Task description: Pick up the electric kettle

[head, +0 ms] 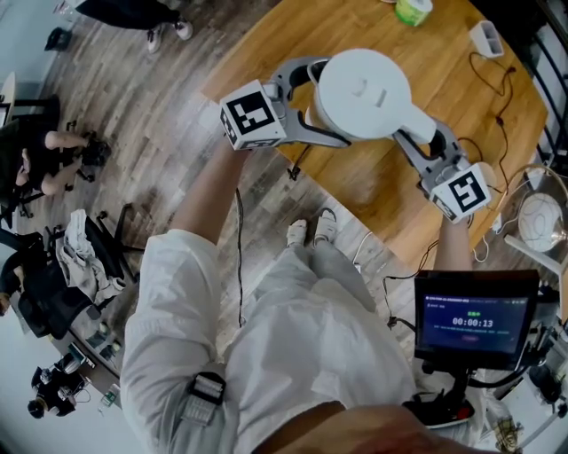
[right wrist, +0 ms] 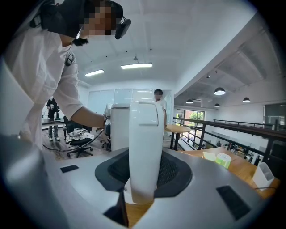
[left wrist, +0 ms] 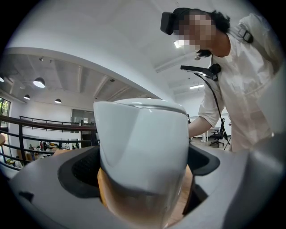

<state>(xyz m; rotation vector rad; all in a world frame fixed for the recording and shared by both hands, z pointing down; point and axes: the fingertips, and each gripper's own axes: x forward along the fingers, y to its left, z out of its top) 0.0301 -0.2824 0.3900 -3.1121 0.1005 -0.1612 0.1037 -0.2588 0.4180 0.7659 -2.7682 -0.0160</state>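
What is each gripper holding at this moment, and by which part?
Both hold the electric kettle. The left gripper clamps its body on the side away from the handle. The right gripper clamps the handle.

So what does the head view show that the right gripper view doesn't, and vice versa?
Head view only: the left gripper clamped on the white electric kettle, and a dark timer screen. Right gripper view only: the black head-mounted camera and round ceiling lamps. Both: the right gripper shut on the white kettle handle, above the wooden table with a green roll.
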